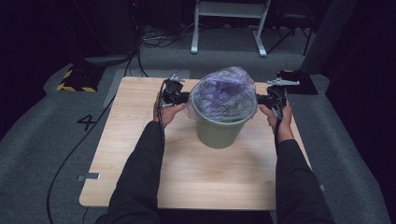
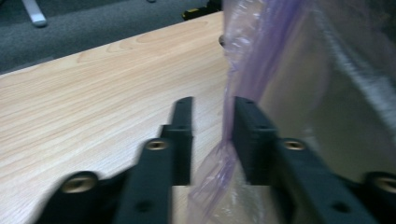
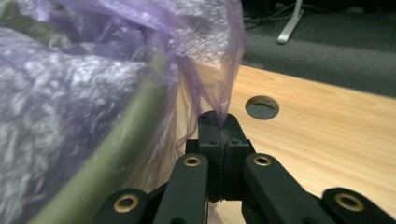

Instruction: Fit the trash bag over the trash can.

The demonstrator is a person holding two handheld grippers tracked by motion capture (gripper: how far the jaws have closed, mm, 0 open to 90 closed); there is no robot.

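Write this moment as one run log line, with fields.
left claw: open, bag between jaws | right claw: shut on bag | bin: upright on table

My table [image 1: 140,154]: light wood top, rounded corners, round hole [image 3: 262,107] through board. Grey carpet [image 1: 37,135] all round, number 4 marked on it [image 1: 87,122]. Black cables [image 1: 159,37] snaking over floor ahead of me. White metal frame legs [image 1: 229,28] at far side. Yellow-black striped base [image 1: 74,80] at far left. Beyond that, room dark; light falls mostly on table.
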